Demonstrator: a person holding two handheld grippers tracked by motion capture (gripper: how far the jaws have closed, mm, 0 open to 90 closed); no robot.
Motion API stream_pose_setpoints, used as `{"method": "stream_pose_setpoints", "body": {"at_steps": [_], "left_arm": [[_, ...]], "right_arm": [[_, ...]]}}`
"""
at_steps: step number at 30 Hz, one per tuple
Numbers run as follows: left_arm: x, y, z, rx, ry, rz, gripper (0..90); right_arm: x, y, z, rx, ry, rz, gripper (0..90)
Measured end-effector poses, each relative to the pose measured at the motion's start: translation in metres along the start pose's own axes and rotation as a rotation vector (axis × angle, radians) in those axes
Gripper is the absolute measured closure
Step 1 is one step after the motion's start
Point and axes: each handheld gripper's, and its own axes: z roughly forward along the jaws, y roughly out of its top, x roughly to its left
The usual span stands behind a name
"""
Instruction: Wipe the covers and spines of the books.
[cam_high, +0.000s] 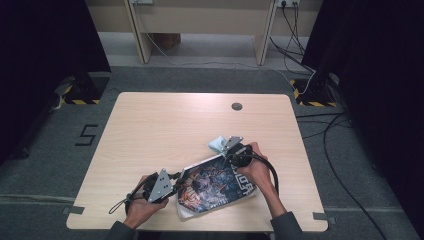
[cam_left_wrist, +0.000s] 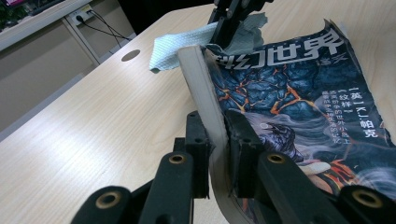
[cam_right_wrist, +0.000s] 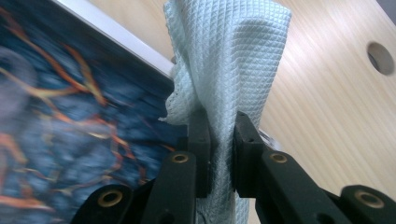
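Book (cam_high: 216, 186) lying near the table's (cam_high: 150, 130) front edge, long axis slanting up toward the right, left gripper (cam_left_wrist: 217, 154) clamped on its spine edge, right gripper (cam_right_wrist: 219, 154) pinching pale cloth (cam_right_wrist: 229, 60) at its far corner, cover lettering legible in left gripper view.

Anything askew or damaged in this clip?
The book is bent: the left tongs pinch its edge, which curves visibly. Its cover's far corner looks frayed. The right tongs clamp a crumpled cloth at the book's corner.
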Motion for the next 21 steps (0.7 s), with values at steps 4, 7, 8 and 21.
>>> {"method": "stream_pose_setpoints", "body": {"at_steps": [4,7,8,21], "left_arm": [[0.000,0.000,0.001,-0.001,0.003,-0.002,80.0],[0.001,0.000,0.000,-0.005,0.001,-0.002,80.0],[0.000,0.000,0.000,-0.008,0.003,-0.002,80.0],[0.001,0.001,0.000,-0.011,0.004,-0.005,79.7]], "right_arm": [[-0.012,-0.009,0.013,0.052,-0.017,0.051,81.3],[-0.023,-0.015,0.020,0.065,-0.029,0.038,81.3],[-0.026,-0.017,0.021,0.070,-0.031,0.043,81.3],[-0.038,-0.026,0.030,0.093,-0.034,0.064,81.4]]}}
